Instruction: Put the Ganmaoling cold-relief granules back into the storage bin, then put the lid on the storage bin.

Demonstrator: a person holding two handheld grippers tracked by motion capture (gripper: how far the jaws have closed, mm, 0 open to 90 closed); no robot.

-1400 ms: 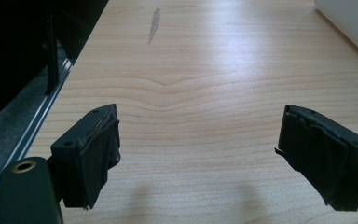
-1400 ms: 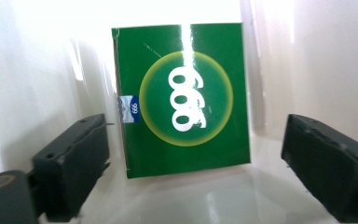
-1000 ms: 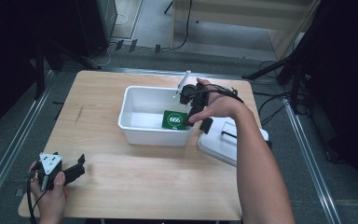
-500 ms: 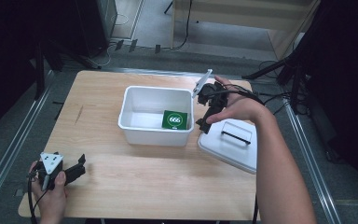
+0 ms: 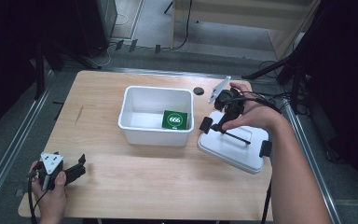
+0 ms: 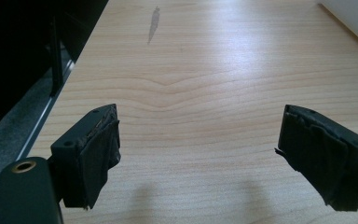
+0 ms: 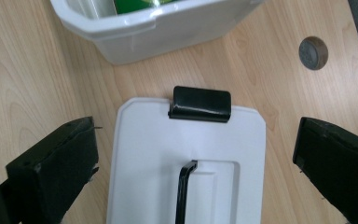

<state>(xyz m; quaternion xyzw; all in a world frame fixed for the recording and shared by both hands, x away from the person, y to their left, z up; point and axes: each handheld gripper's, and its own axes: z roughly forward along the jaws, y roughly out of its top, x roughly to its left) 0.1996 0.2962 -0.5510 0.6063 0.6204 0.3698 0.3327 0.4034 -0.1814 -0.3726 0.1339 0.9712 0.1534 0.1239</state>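
The right tool (image 7: 193,172) hangs with jaws apart over the white lid (image 5: 233,147), lying flat on the surface at three o'clock of the bin (image 5: 154,115) (light, stiff, probably slick plastic), best pinched by its thin black handle (image 7: 182,191).

A lab or recording room, by the look of it. Around the bare wooden table (image 5: 135,186) run metal floor rails (image 5: 9,154); behind it, loose cables (image 5: 121,44) cross grey carpet

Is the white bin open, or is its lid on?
Open. The white bin has no cover, and a green packet shows inside. Its lid lies flat on the table beside it, under the right claw.
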